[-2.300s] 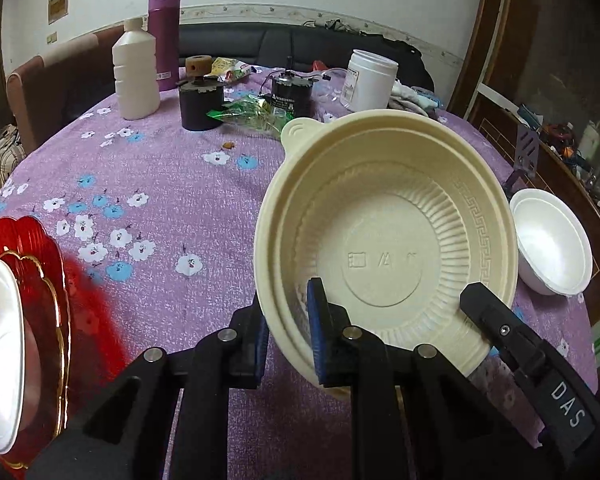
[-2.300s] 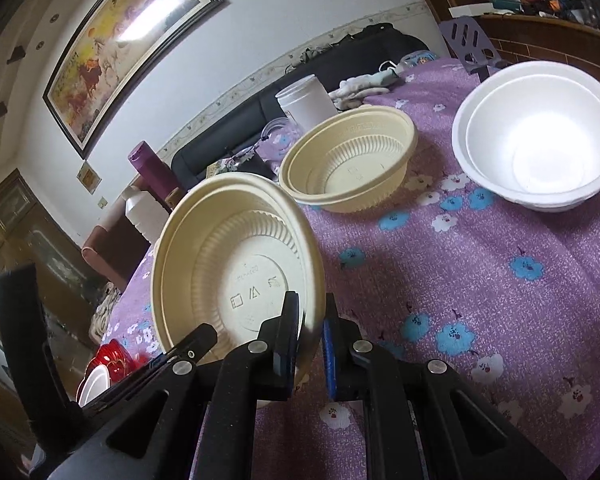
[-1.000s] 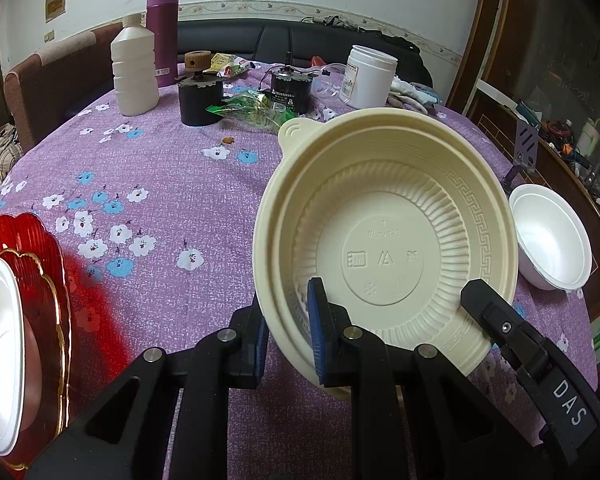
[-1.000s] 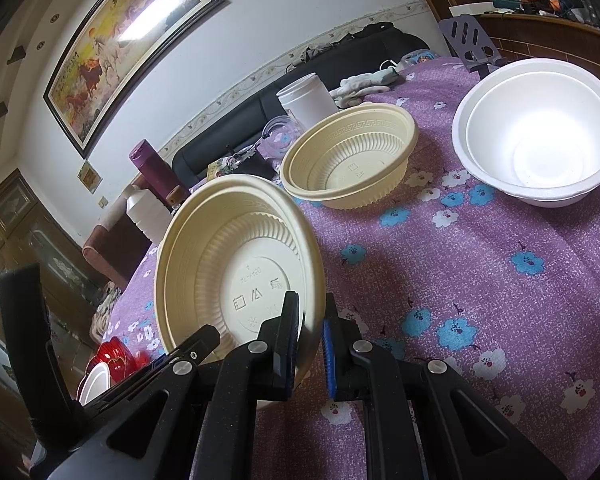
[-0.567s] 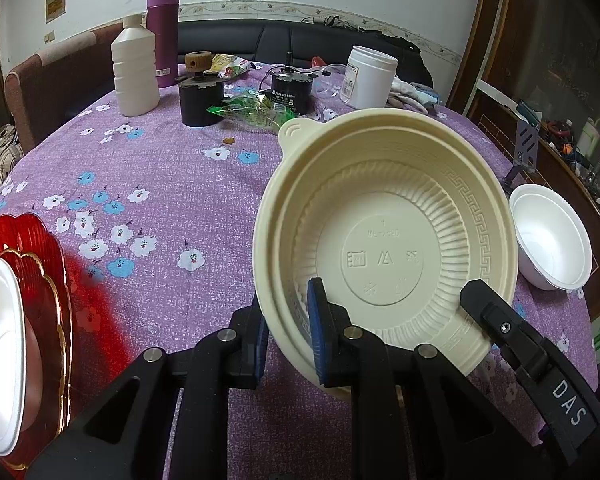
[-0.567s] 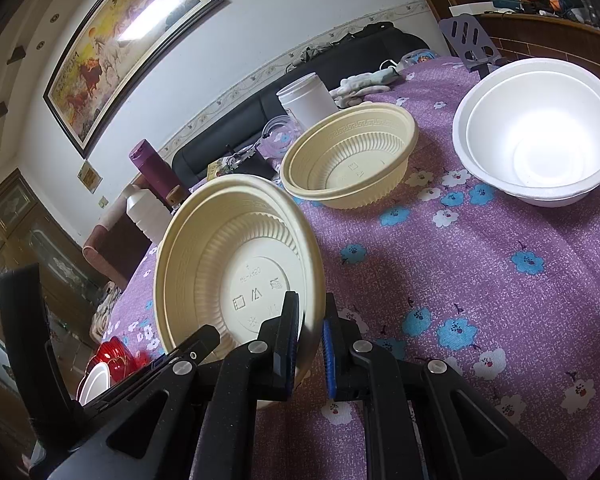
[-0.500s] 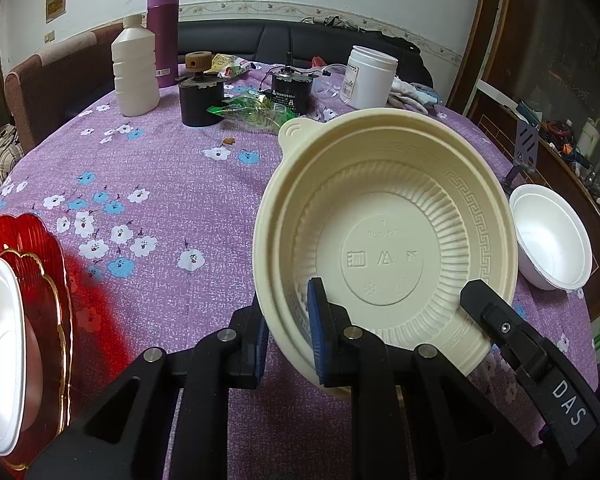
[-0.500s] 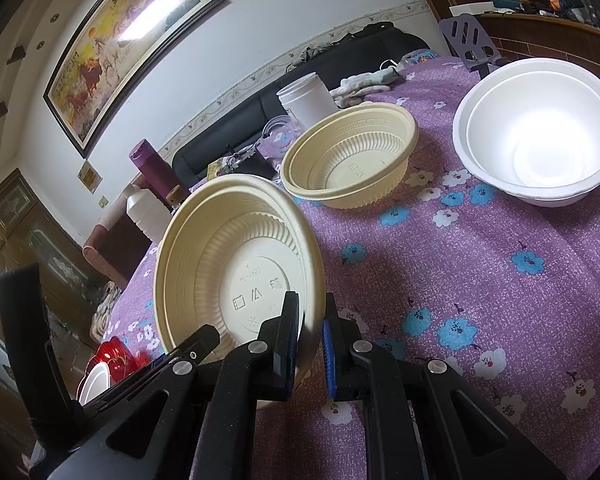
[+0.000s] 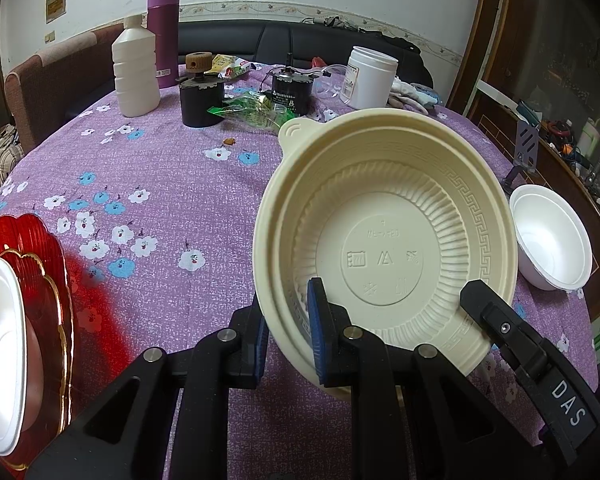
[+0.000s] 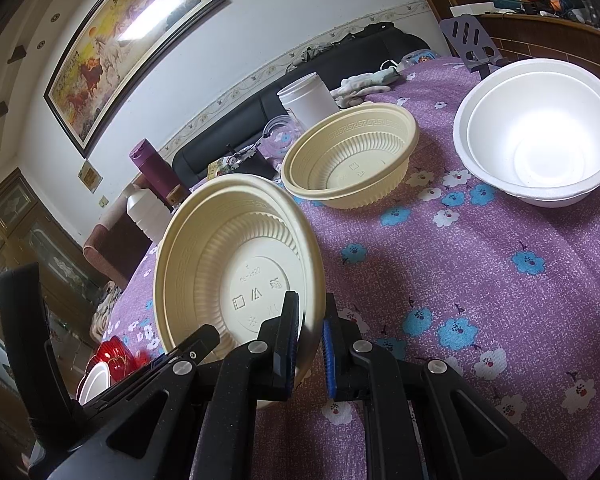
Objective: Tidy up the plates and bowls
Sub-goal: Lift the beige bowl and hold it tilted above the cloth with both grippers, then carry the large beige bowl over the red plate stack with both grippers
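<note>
Both grippers, left (image 9: 288, 338) and right (image 10: 310, 338), pinched cream bowl rims (image 9: 384, 240), bowls tilted ahead for stacking.

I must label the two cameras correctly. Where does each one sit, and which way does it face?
Left wrist: on the left gripper, facing across the purple table to the sofa; the gripper clamps a cream bowl.
Right wrist: on the right gripper, tilted up towards the painting; it clamps a cream bowl too.
Both show the white foam bowl and white jar.
</note>
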Demonstrator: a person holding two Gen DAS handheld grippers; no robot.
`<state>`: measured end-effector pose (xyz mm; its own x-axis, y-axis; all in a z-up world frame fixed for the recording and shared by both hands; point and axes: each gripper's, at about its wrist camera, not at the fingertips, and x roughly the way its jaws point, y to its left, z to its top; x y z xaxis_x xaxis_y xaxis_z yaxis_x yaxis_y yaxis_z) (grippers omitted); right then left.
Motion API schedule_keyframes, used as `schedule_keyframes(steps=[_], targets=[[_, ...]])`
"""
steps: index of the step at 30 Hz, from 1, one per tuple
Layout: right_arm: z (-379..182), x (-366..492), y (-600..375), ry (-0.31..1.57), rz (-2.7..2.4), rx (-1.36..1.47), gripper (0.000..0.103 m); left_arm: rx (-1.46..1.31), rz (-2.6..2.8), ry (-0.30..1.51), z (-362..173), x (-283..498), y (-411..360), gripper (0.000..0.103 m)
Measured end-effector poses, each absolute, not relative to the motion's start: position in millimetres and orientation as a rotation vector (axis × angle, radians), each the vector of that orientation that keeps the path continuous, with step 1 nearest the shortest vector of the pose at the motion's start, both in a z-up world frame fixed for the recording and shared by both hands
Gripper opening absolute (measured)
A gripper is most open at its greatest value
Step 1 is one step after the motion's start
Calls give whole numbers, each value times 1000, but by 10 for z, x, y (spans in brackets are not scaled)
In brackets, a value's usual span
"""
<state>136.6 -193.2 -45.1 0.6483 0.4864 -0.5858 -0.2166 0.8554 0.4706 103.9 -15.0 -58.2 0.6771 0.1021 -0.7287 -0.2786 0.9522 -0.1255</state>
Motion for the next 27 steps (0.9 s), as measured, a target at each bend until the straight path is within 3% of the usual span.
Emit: schedule_keyframes(steps=[11, 27], targets=[[-375, 1330, -1937, 756, 440, 405, 10, -204, 246, 760, -404, 931, -150, 16], [339, 565, -984, 725, 760, 327, 10, -248, 441, 637, 339, -356, 749, 18]])
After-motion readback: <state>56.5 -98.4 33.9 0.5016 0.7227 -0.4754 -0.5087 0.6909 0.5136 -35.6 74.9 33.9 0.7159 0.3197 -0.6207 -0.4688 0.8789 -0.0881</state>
